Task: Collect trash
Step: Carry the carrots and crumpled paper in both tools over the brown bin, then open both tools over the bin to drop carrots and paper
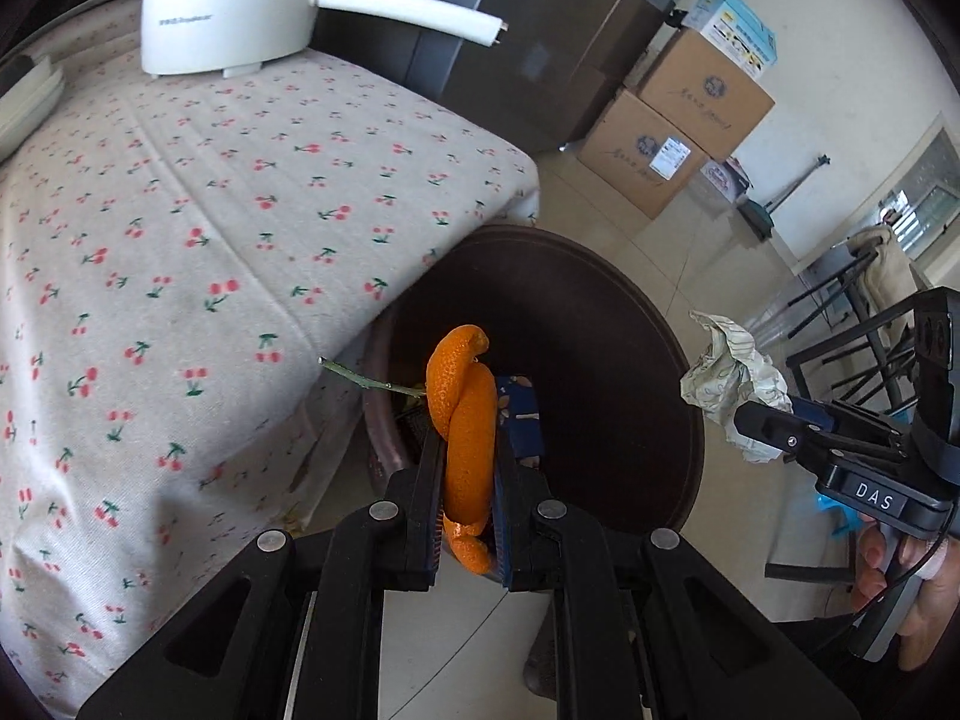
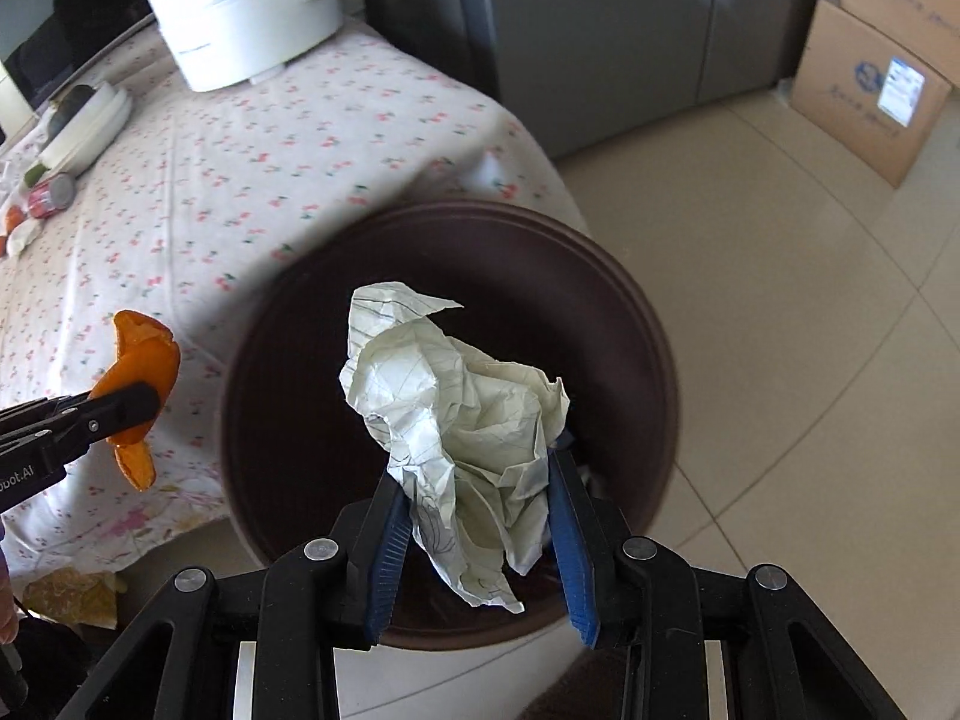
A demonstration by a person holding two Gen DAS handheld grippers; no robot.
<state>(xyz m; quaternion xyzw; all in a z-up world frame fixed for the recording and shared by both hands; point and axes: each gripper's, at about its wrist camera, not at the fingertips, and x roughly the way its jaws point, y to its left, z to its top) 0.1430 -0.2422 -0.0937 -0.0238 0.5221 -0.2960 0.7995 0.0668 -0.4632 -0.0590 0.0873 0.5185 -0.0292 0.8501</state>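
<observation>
Brown bin (image 2: 648, 372) — dark inside, contents unclear.

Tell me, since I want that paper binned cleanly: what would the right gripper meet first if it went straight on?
Probably the dark bin: the right gripper, shut on the crumpled paper, points into its open mouth. Depth is unclear.

Home kitchen: fridge (image 1: 480, 30), cherry-print tablecloth (image 1: 180, 240), cooker (image 1: 228, 6).
</observation>
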